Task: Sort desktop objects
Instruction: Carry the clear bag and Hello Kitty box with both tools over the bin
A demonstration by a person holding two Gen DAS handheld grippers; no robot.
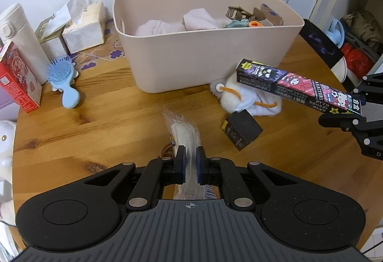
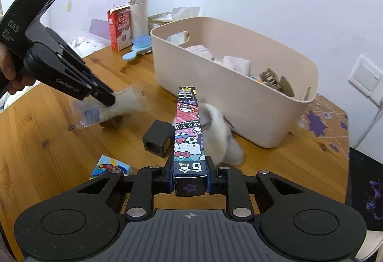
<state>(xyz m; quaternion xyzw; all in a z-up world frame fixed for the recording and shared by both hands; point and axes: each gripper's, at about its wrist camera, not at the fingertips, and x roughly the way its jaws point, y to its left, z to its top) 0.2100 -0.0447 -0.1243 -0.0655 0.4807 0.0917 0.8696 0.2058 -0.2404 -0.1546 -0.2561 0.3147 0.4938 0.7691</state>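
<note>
I have the long cartoon-print box (image 2: 189, 132) pinched in my right tool (image 2: 190, 179), raised above the surface (image 1: 95, 123), and a clear plastic packet (image 1: 184, 135) clamped in my left tool (image 1: 190, 163). Both are mid-carry; next I lift them over the beige bin's (image 1: 205, 65) rim and release.

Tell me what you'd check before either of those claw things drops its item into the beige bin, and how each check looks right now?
1. Right gripper firmly clamps the cartoon box: ok.
2. Left gripper firmly clamps the clear packet: ok, though soft wrapping may slip.
3. Beige bin has room: ok, cloths and clips cover only the bottom.
4. Cartoon box is above the bin's opening: not ok, it hangs over the white plush in front.
5. The two grippers are well apart: ok.
6. Packet lifted off the table: cannot tell.
</note>
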